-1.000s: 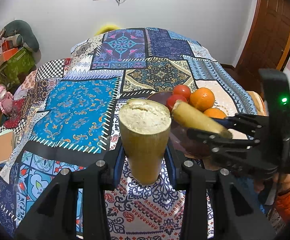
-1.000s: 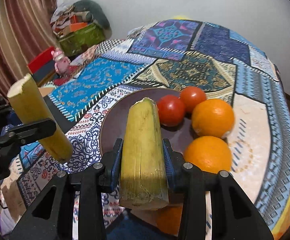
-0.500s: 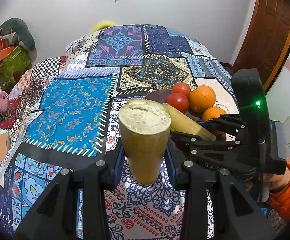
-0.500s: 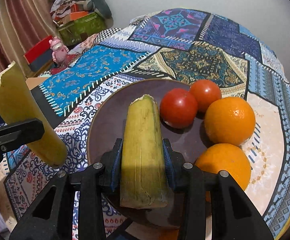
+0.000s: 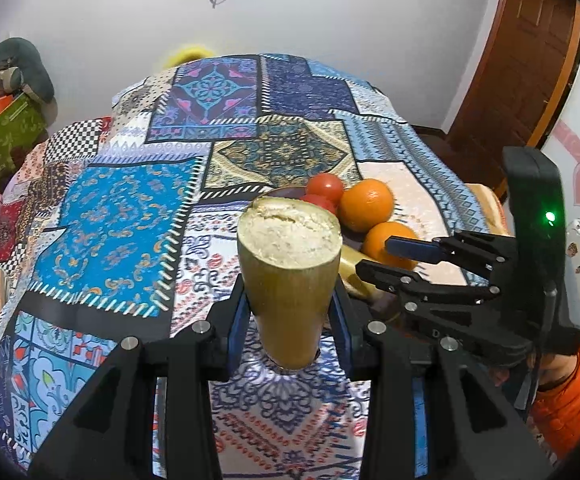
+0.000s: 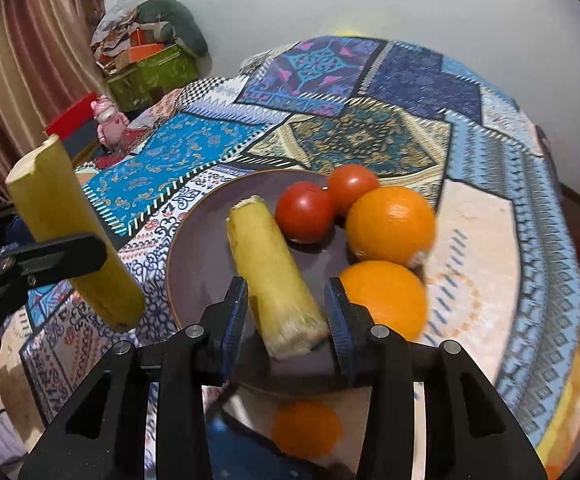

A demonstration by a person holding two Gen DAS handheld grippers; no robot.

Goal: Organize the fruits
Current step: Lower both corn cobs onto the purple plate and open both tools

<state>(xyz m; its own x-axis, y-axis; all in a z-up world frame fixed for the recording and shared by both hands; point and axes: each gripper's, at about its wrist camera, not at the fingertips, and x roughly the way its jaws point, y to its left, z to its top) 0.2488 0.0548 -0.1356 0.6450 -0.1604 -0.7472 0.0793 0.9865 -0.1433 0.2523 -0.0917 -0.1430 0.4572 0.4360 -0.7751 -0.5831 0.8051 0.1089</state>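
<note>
Jaws spread, the right gripper (image 6: 285, 316) brackets a sugarcane piece (image 6: 275, 280) lying on the purple plate (image 6: 197, 248), seemingly untouched by either pad, while the left gripper (image 5: 287, 320) clamps a second cane piece (image 5: 290, 280) above the patchwork cloth (image 5: 121, 216).

Home bedroom: patchwork bedspread (image 5: 137, 208), curtains (image 6: 21, 64), wooden door (image 5: 526, 64).

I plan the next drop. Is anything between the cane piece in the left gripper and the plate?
Yes. The right gripper, open around the cane piece it laid on the plate, sits at the near rim, between the left gripper and its held piece.
</note>
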